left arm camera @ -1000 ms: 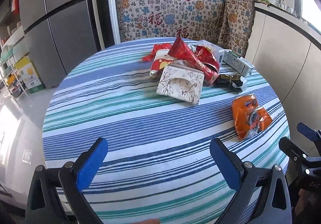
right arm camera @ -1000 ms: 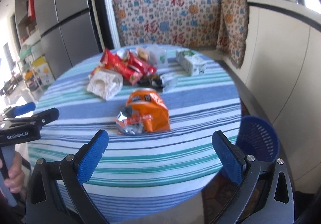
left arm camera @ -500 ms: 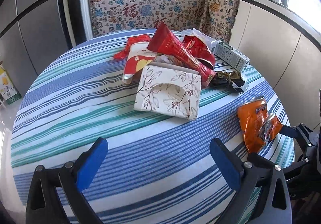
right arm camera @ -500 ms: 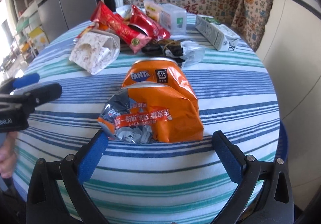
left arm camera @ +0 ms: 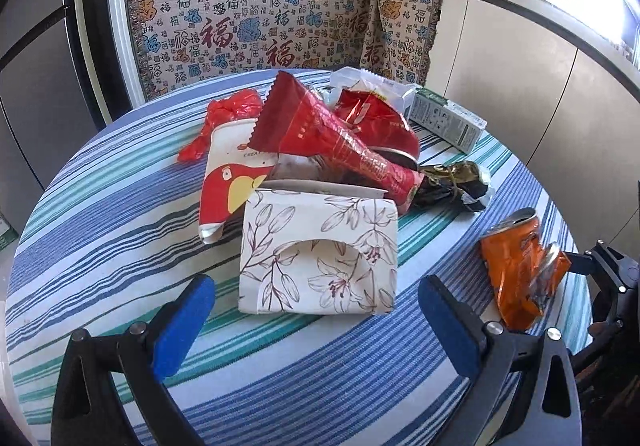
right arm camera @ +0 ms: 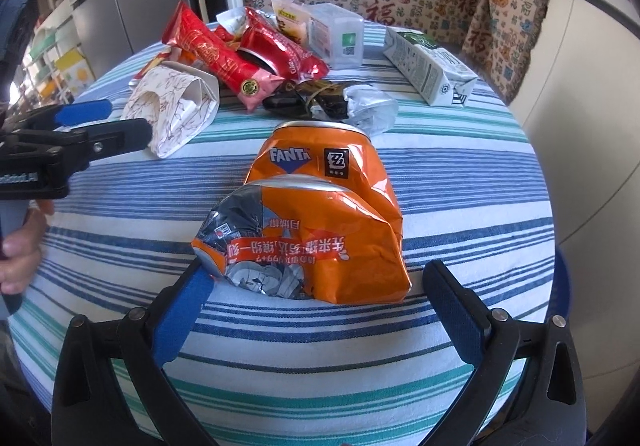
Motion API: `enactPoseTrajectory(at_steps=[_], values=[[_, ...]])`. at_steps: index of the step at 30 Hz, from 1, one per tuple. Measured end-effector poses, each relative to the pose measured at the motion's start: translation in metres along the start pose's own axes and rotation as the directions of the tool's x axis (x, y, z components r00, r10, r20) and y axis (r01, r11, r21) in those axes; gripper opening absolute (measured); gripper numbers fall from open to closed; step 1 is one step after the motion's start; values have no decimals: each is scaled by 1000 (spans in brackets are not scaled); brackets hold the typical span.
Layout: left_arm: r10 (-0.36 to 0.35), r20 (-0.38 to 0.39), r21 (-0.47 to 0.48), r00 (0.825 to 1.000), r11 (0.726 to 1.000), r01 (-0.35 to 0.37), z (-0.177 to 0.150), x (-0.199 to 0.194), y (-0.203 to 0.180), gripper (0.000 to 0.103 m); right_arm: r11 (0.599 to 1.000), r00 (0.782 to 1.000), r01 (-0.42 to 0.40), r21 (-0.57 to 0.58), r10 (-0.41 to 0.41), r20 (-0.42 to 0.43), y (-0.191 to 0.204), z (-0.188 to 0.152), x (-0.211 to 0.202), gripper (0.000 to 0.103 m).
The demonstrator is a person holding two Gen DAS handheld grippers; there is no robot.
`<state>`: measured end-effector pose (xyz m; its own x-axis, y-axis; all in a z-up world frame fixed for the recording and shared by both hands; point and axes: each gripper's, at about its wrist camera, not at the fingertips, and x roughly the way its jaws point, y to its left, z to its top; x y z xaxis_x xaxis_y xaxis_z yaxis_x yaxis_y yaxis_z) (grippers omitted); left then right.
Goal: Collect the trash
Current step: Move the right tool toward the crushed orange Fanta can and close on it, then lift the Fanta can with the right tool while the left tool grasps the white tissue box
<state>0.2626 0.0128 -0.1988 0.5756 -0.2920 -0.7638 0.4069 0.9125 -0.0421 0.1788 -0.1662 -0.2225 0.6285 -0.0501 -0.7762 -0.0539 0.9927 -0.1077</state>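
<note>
"FANTA" stands in white on the crushed orange can [right arm camera: 320, 214]. At twelve o'clock, the patterned cloth [left arm camera: 280, 14] repeats the red character "福". Other print is unreadable.

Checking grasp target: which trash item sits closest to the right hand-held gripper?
The crushed orange Fanta can, lying between the open right hand-held gripper fingers; the other trash is piled farther back.

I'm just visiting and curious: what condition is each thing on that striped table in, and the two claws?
Orange soda can: crushed, lying flat.
Floral tissue box: open, looks empty.
Red snack wrapper: torn open.
Milk carton: on its side.
Left gripper: open.
Right gripper: open, straddling the can.
</note>
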Motion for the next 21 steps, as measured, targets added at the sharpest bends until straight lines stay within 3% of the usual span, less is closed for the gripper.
enactPoseTrajectory(at_steps=[4,9,11,15,17,18,21], values=[[32,-53,13,998,999,-31,8,20,1,103,1000,1000,-8,-2,8,-3,-1,4,3,103],[65,-41,49,997,997,-63,10,23,-5,103,999,999,-43,23,42,22,-2,8,-1,103],[66,-36,64,997,996,-63,7,21,-9,82,999,999,-40,26,39,36,-1,9,-2,103],[68,-38,66,997,996,-65,0,16,-16,82,997,998,-42,57,39,54,-5,10,-2,103],[67,-38,54,997,996,-65,-4,11,-17,82,995,997,-54,83,49,58,-11,10,-1,98],[65,-38,48,997,997,-64,-7,8,-18,82,993,996,-71,97,65,64,-14,9,-2,88],[72,-40,33,997,997,-71,-16,0,-23,82,994,996,-62,93,56,70,-18,9,-5,88]])
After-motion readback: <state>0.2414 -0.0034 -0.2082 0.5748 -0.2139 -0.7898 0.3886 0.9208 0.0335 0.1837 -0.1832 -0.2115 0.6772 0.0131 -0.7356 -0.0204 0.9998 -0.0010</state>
